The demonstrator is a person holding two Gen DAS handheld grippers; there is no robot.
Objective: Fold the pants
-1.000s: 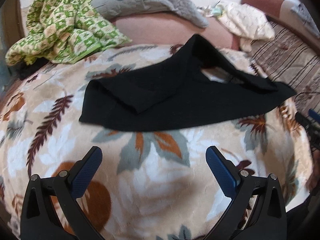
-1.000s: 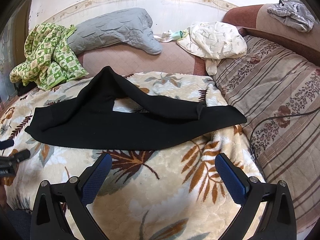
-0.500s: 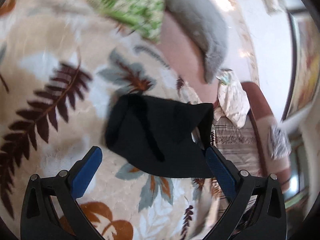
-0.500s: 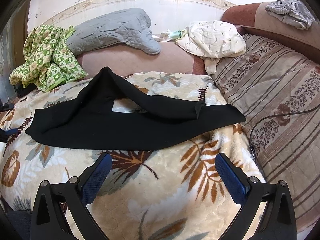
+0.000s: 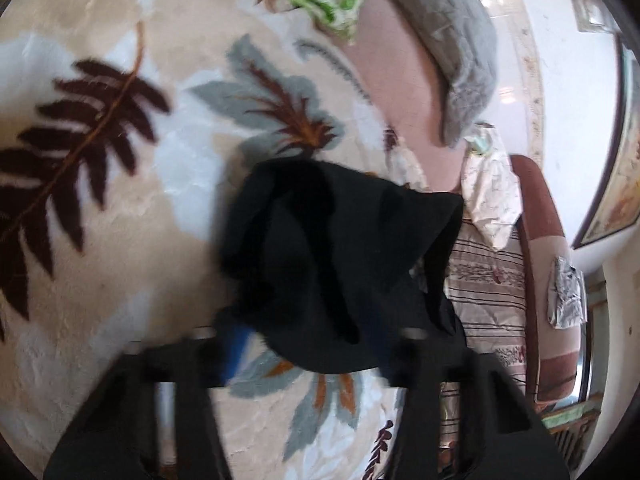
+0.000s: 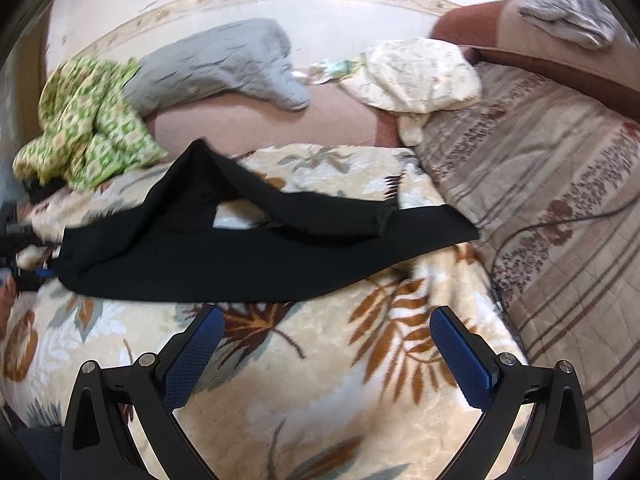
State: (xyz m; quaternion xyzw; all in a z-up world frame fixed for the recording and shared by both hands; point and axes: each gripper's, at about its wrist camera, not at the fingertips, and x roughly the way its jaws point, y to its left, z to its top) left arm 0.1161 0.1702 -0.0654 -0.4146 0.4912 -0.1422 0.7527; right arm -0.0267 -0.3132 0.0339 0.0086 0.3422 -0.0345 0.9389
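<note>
Pants: black pants [image 6: 248,252] lie spread across the leaf-patterned blanket [image 6: 320,368] on the bed, one end near the blanket's left edge, the other reaching its right edge beside the striped cover [image 6: 560,208]. A peak of the cloth points toward the far side of the bed; a small gap in the cloth shows the blanket beneath.
Left gripper: left gripper [image 5: 308,344] is at the pants' left end, its image blurred. Its jaws are closing with the dark cloth between them; the cloth covers the blue pads in part, and whether they already press on it I cannot tell. From the right wrist view the same gripper [image 6: 28,272] shows only as a dark shape at the blanket's left edge, touching the pants' end.
Right gripper: right gripper [image 6: 326,356] hangs over the blanket's near edge, jaws released and wide, nothing between them, well short of the pants.
Bed, far side: green patterned cloth [image 6: 88,120] bunched at the far left corner; grey pillow [image 6: 216,68] beside it along the wall; cream floral bundle [image 6: 412,76] farther right.
Bed, right side: striped cover with a thin dark cable [image 6: 560,220] across it; grey crumpled garment [image 6: 568,12] on the brown headboard [image 6: 472,28] at the far right corner.
</note>
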